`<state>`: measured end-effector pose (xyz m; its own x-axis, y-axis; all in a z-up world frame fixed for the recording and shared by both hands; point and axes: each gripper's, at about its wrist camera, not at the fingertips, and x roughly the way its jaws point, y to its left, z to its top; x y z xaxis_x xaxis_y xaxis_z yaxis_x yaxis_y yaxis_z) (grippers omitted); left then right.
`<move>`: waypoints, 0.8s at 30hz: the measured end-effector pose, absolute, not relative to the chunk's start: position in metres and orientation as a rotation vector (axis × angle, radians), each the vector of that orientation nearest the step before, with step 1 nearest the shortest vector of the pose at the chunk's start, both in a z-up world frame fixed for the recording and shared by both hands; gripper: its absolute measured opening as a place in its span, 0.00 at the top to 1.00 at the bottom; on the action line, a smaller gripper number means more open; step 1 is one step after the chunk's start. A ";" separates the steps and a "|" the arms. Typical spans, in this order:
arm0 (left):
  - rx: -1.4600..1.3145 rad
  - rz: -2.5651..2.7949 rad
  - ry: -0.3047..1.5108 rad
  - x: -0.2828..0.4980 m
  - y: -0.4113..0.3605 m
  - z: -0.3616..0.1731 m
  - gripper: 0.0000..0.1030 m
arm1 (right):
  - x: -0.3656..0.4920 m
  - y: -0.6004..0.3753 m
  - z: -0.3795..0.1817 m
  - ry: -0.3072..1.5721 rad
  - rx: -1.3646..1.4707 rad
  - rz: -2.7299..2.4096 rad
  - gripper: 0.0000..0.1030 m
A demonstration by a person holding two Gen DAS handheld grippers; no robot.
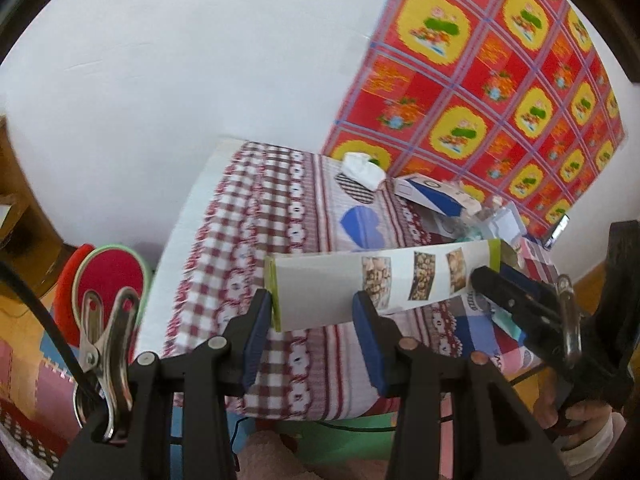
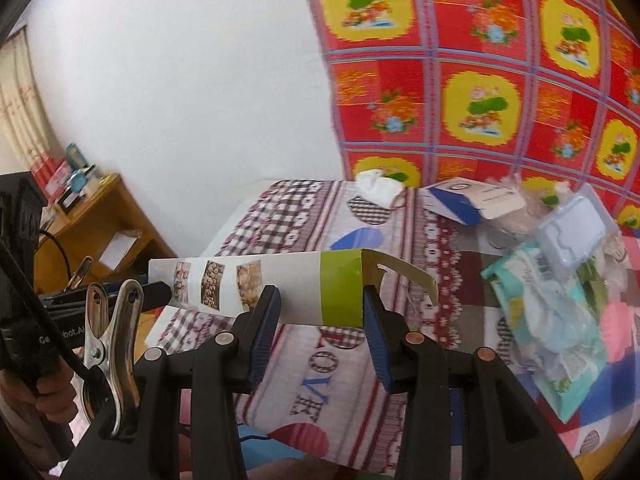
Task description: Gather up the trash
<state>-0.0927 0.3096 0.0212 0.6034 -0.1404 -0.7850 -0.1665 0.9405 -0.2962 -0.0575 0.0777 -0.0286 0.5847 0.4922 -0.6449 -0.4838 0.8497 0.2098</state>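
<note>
Left tool (image 1: 316, 340): closed on the plain end of the long white cardboard carton with green bands (image 1: 320, 296).
Right tool (image 2: 322, 330): clamped on its green-banded end.
Carton: held level above the patterned counter (image 2: 304, 364).
Remaining trash (image 2: 556, 280): heaped at right.

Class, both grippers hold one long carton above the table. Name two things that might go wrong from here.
1. The left gripper and right gripper each clamp an end of the long carton; pulling apart may crush or tear it.
2. Its open flap might catch the trash pile and drag pieces off the table.
</note>
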 end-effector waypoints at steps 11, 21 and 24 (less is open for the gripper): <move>-0.427 0.165 0.880 -0.128 0.359 0.021 0.57 | -0.062 0.135 -0.026 0.744 -0.053 0.711 0.58; -0.482 0.287 0.858 -0.157 0.422 0.013 0.57 | -0.062 0.210 -0.027 0.736 -0.132 0.830 0.58; -0.493 0.321 0.849 -0.166 0.445 0.012 0.57 | -0.063 0.234 -0.027 0.736 -0.143 0.862 0.58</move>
